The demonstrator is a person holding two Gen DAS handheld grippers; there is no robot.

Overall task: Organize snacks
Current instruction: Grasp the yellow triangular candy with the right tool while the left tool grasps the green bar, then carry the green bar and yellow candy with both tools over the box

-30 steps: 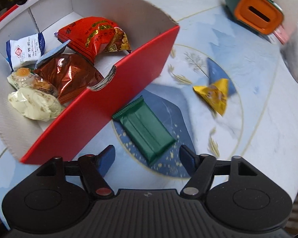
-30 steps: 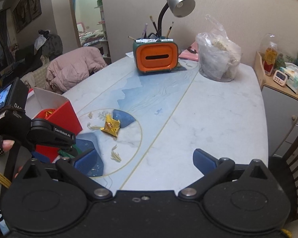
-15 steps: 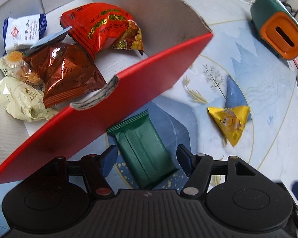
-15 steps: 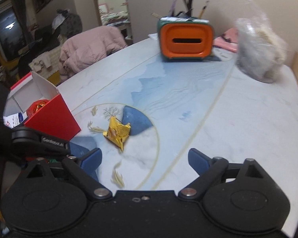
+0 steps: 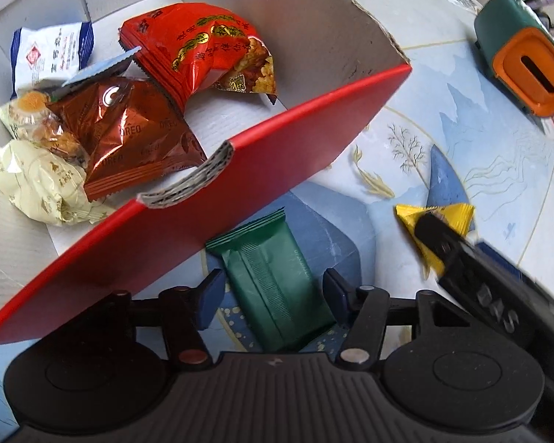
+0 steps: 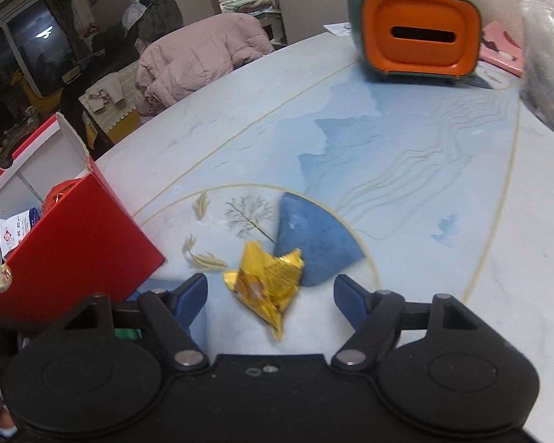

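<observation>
A dark green snack bar (image 5: 277,277) lies flat on the table beside the red cardboard box (image 5: 277,147). My left gripper (image 5: 273,291) points down over the bar; its jaws are closing with the bar between them, pads close to its sides but not clearly pressing. A crumpled yellow packet (image 6: 266,280) lies between the fingers of my right gripper (image 6: 269,295), whose jaws are also closing and still stand apart from it. In the left wrist view the right gripper's black body covers part of the yellow packet (image 5: 458,217). The box holds a red packet (image 5: 203,55), a brown packet (image 5: 129,136) and several others.
An orange-and-green holder (image 6: 421,33) stands at the far side of the pale blue table (image 6: 461,258), with a clear plastic bag (image 6: 546,66) to its right. A pink coat (image 6: 199,59) hangs on a chair beyond the table's edge. The red box (image 6: 74,251) is left of the right gripper.
My right gripper came down and forward over the yellow packet while its jaws narrowed. The left gripper sank slightly early on, then held still as its jaws narrowed around the green bar.
</observation>
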